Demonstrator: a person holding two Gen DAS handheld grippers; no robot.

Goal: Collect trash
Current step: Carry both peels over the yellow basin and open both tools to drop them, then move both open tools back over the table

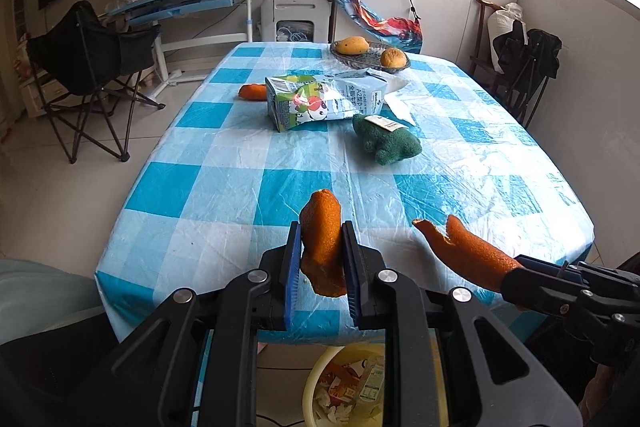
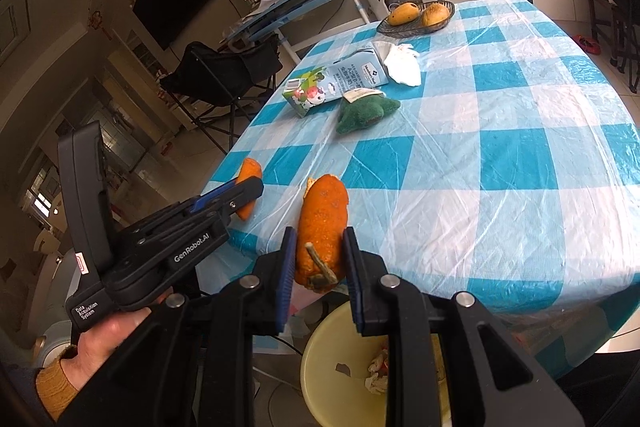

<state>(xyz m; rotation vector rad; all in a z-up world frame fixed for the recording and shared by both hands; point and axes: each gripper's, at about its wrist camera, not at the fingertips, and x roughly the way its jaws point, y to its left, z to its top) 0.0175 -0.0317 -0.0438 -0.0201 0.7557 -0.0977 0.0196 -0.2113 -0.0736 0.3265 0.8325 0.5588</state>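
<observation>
Orange peel, two pieces, each gripped in a tool. Piece one (image 1: 322, 247): clenched between the blue pads of the left tool (image 1: 320, 269), lower centre of the left wrist view, standing upright over the near edge of the bench (image 1: 240, 187). Piece two (image 2: 322, 231): clenched in the right tool (image 2: 318, 267), lower centre of the right wrist view, a dry stem stub showing at its lower end, likewise over the near bench edge. The right wrist view shows the left tool at lower left, held by a hand (image 2: 108, 335) with a mustard cuff. Yellow bin (image 2: 340, 367): on the floor below the near bench edge, bottom centre of both views, paper scraps inside. Third peel fragment (image 1: 253, 91): upper-centre left of the left wrist view, near the left bench edge, just beside the milk carton (image 1: 320, 99). Carton lies on its side; white tissue (image 2: 402, 65) touches its far end. Green plush toy (image 1: 386, 141): just right of the carton, paper tag on top. Fruit basket (image 1: 370, 59): far bench edge, two mangoes in it. The near half of the checked cloth is bare. Black folding chair (image 1: 88, 67): on the floor at left, well apart from the bench edge.
</observation>
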